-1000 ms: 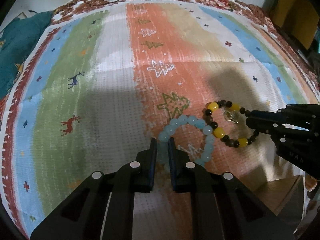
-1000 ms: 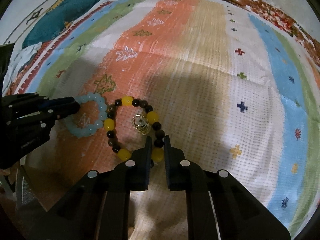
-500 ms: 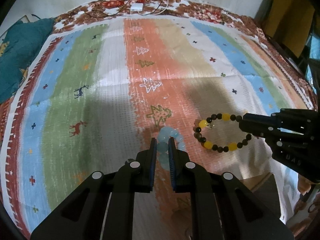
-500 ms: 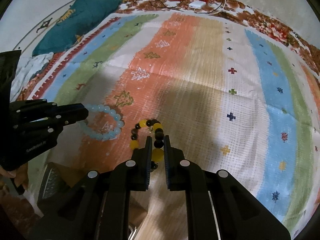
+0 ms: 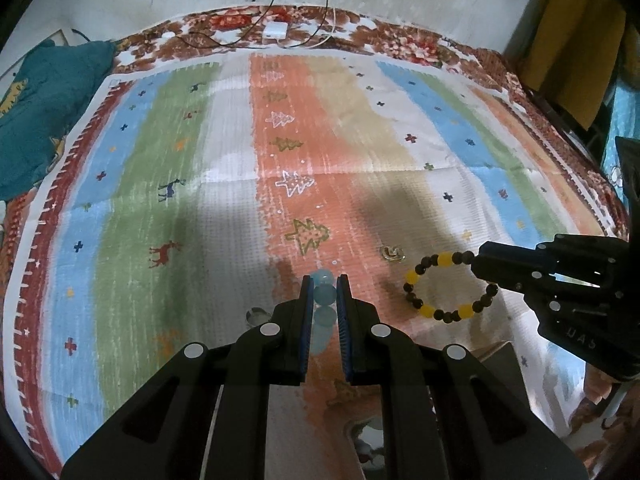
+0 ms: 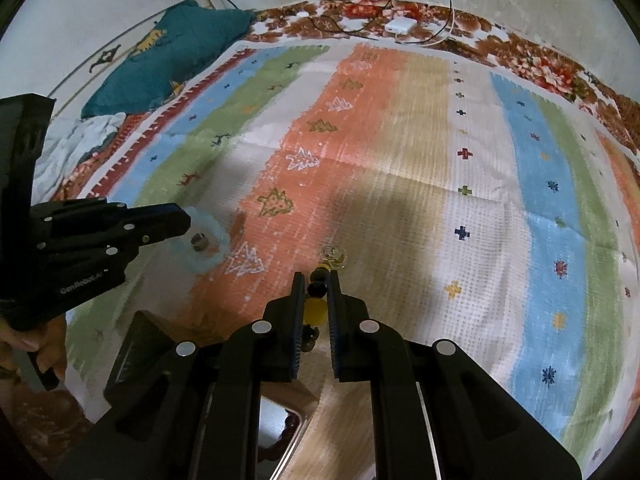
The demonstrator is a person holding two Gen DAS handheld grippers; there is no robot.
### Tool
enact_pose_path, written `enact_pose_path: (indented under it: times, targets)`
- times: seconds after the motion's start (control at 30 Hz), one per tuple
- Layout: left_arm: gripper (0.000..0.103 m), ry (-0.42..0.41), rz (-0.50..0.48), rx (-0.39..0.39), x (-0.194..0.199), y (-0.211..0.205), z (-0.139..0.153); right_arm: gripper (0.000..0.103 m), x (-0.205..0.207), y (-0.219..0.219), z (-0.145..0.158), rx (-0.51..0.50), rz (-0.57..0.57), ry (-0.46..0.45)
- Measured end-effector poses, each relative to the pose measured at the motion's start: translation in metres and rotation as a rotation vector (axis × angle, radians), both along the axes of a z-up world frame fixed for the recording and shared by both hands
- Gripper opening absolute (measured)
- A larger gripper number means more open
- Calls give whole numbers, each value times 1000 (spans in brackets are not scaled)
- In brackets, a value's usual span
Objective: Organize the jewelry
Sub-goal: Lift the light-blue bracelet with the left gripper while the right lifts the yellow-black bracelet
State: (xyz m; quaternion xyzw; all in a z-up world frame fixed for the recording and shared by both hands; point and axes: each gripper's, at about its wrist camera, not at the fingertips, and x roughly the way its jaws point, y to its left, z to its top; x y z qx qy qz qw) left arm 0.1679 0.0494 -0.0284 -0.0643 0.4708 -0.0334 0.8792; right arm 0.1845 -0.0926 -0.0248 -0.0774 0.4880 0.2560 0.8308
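My left gripper (image 5: 322,285) is shut on a pale blue bead bracelet (image 5: 323,308) and holds it above the striped cloth; it also shows blurred in the right wrist view (image 6: 208,248). My right gripper (image 6: 316,284) is shut on a black and yellow bead bracelet (image 6: 314,308), which hangs as a ring in the left wrist view (image 5: 448,286). A small gold ring (image 5: 393,253) lies on the cloth beyond it and shows in the right wrist view (image 6: 334,256). A small clear ring (image 5: 256,315) lies left of my left gripper.
A wooden jewelry box with a mirrored lid (image 6: 280,428) sits below both grippers at the cloth's near edge. A teal cloth (image 5: 44,112) lies at the far left. A white charger with cables (image 5: 275,32) is at the far edge.
Both grippers have lifted and pulled back toward the near edge, each carrying its bracelet. The gold ring stayed behind on the cloth.
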Motion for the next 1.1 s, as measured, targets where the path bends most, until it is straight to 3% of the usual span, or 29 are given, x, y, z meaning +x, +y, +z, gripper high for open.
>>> enact_pose_path:
  times: [0.27,0.33,0.6,0.87,1.1]
  targets:
    - [11,-18,-9,-11,-7,-6,9,11,-8,-2,12,20,2,-18]
    - [11,-22,-11,-12,-9,-7,11,1,-9,-3,16,27,-3,-20]
    - [11,-34,-11,-18,-16,-10,16,1,-14,-5,20,32,-4,-19]
    - [11,-22,-6,-18,-15,-8,13,1,-6,-9,-7,-10,2,107]
    - [11,-19,-12,-21,-14,-8,11,1,2,-17,-31,-76,-40,142]
